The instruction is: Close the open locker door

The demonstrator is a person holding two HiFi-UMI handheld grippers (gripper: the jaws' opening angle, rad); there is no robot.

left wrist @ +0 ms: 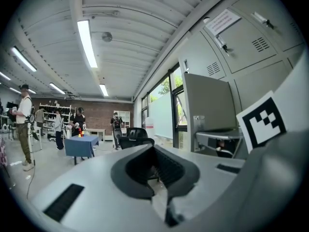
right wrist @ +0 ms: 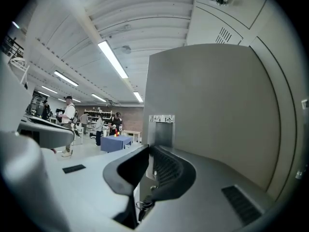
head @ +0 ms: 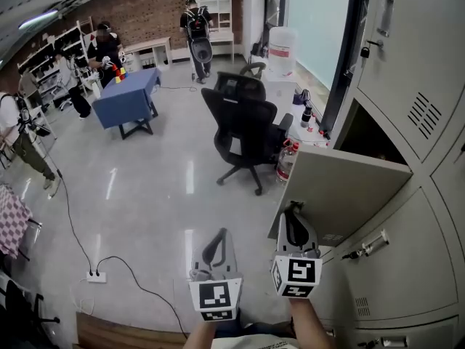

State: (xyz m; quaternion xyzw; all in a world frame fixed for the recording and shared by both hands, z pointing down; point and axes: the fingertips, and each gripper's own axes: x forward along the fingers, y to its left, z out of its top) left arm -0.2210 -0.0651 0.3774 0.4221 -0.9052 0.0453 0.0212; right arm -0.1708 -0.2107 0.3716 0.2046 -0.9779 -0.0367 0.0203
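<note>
Jaws on my right gripper (head: 293, 211) are narrowed to a slit with nothing between them, just beside the near face of the open locker door (head: 341, 195), by its free edge. My left gripper (head: 218, 240), jaws together and empty, hangs apart from the door. I would push flat and steady at that free edge, swinging the door onto its dark compartment (head: 372, 140) until it latches.

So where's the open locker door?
In the head view the open locker door juts out from the grey lockers on the right, just ahead of the right gripper, with the black office chair to its left.
</note>
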